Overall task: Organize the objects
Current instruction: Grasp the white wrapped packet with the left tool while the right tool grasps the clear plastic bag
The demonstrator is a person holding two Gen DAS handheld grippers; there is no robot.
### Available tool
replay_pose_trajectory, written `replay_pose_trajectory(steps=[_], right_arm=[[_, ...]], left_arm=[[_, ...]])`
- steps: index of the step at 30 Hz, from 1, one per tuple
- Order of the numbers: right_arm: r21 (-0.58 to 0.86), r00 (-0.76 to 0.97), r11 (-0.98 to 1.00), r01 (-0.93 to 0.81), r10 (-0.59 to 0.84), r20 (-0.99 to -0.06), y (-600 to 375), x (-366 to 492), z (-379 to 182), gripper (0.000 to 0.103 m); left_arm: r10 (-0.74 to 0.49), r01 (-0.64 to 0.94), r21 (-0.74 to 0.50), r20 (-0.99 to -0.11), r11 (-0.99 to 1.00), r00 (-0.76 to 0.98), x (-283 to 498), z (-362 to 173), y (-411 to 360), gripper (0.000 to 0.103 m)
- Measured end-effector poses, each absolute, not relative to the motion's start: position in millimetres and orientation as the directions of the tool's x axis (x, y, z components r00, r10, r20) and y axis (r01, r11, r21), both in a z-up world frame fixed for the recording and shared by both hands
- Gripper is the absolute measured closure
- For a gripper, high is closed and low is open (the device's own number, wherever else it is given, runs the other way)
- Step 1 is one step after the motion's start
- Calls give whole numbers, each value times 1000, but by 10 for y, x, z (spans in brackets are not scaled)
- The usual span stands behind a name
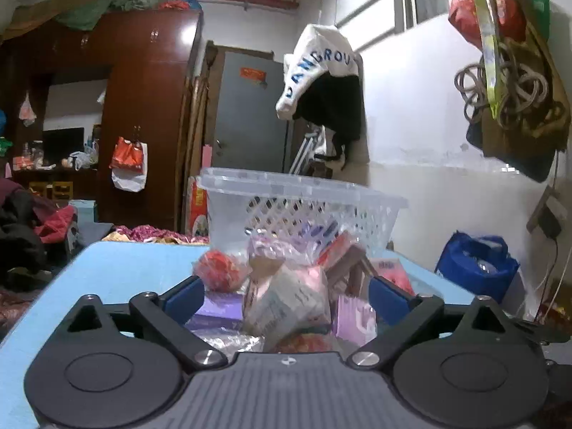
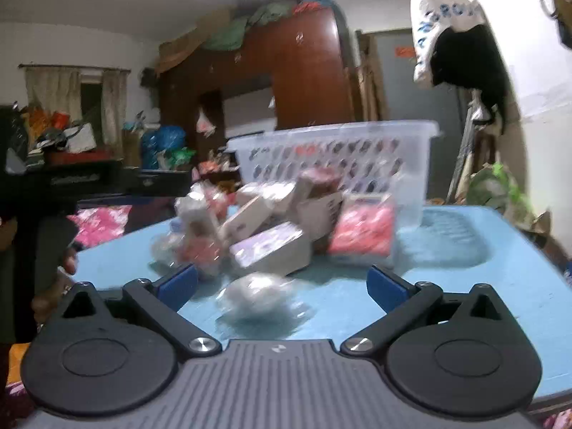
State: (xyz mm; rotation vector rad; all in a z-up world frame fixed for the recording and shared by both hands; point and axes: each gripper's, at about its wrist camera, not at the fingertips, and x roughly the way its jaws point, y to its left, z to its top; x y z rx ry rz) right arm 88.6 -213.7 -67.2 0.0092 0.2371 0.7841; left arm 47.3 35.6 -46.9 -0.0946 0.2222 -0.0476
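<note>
A pile of small packets and boxes (image 1: pixel 286 286) lies on a light blue table (image 1: pixel 118 271), in front of a clear plastic lattice basket (image 1: pixel 304 203). My left gripper (image 1: pixel 286 295) is open, its blue pads on either side of the pile's near packets, among them a pale wrapped pack (image 1: pixel 286 304) and a purple box (image 1: pixel 352 316). In the right wrist view the same pile (image 2: pixel 282 221) and basket (image 2: pixel 336 157) sit farther off. My right gripper (image 2: pixel 282 280) is open above the table (image 2: pixel 500 279), with a clear wrapped white item (image 2: pixel 259 298) just between its pads.
The left gripper's body and the hand holding it (image 2: pixel 53 236) show at the left of the right wrist view. A dark wooden wardrobe (image 1: pixel 143 107), a grey door (image 1: pixel 246 111), hanging clothes (image 1: pixel 321 82) and bags (image 1: pixel 514 107) surround the table. A blue bag (image 1: pixel 475 264) sits right of the table.
</note>
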Motion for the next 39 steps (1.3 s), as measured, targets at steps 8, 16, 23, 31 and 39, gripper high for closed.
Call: replay_pose_trajectory(steps=[8, 16, 23, 31, 39], right_arm=[[75, 658, 689, -721, 715, -236, -2034, 831, -770, 27], [70, 645, 676, -734, 725, -240, -2032, 826, -831, 43], [95, 665, 691, -717, 718, -205, -2136, 818, -796, 45], [125, 689, 712, -691, 701, -186, -2252, 889, -751, 45], [150, 707, 727, -670, 687, -167, -2353, 941, -729, 45]], left_arm=[[-39, 36, -17, -257, 999, 966, 599, -623, 210, 28], [-34, 27, -36, -220, 999, 975, 540, -619, 253, 56], [-46, 36, -71, -143, 997, 989, 425, -543, 332, 56], [-59, 45, -129, -105, 991, 993, 401, -496, 401, 57], [-79, 62, -249, -59, 966, 995, 419, -376, 620, 57]])
